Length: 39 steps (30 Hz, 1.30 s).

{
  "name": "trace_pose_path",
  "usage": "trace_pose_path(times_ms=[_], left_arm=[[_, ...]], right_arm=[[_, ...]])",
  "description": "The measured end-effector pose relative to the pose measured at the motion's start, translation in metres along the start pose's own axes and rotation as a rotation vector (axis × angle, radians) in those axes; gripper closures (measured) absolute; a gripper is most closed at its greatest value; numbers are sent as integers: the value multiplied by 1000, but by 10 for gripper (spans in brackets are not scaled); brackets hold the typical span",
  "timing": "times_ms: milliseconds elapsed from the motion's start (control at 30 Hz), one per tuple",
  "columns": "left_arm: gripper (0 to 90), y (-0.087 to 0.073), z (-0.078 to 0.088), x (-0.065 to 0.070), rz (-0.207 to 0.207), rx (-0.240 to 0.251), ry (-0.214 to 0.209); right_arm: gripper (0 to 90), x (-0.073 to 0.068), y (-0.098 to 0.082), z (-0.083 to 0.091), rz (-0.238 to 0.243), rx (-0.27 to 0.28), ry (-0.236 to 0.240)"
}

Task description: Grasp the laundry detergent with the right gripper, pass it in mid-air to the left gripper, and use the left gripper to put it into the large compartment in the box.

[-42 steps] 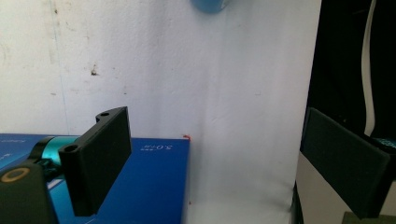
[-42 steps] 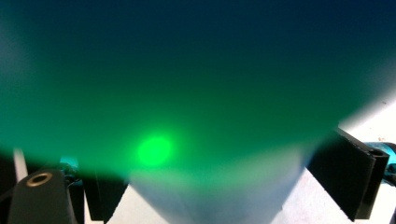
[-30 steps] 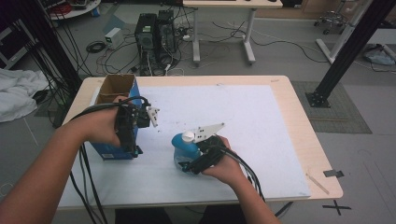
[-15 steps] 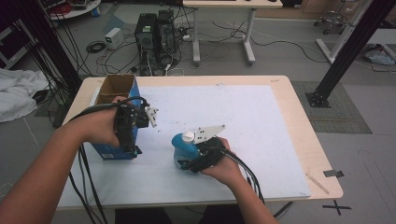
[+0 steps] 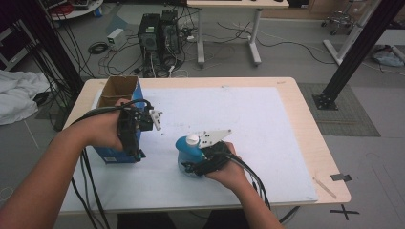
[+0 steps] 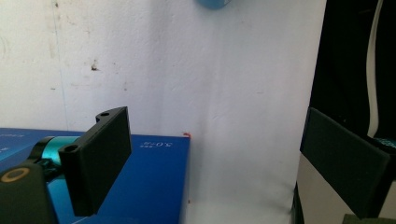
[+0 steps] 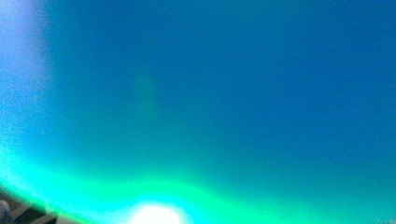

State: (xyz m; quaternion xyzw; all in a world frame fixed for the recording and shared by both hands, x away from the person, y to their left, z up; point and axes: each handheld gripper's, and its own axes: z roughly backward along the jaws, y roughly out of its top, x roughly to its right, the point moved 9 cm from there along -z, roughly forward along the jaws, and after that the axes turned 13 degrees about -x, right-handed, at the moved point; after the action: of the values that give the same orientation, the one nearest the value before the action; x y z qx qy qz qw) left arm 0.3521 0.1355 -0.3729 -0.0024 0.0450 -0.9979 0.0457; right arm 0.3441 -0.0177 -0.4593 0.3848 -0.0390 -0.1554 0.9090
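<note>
While I look from the high view, my right gripper has just been closing its jaws around the blue bottle near the mat's middle. Left gripper view: my left gripper gapes empty beside the blue box.

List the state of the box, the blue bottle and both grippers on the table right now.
blue box: upright, top flaps open.
blue bottle: upright, white cap on.
left gripper: jaws open, nothing between them.
right gripper: at the bottle, jaws have just been closing; grip cannot be told.
</note>
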Motion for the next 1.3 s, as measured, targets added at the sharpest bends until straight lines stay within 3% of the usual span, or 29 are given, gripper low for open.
trace_pose_path(times_ms=[533, 833, 1300], left_arm=[[91, 1, -1, -1, -7, -11, -1], [91, 0, -1, -2, -5, -10, 0], [91, 2, 1, 0, -15, -5, 0]], right_arm=[[388, -2, 1, 0, 18, 18, 4], [446, -2, 2, 2, 49, 24, -23], [467, -6, 4, 3, 70, 47, 3]])
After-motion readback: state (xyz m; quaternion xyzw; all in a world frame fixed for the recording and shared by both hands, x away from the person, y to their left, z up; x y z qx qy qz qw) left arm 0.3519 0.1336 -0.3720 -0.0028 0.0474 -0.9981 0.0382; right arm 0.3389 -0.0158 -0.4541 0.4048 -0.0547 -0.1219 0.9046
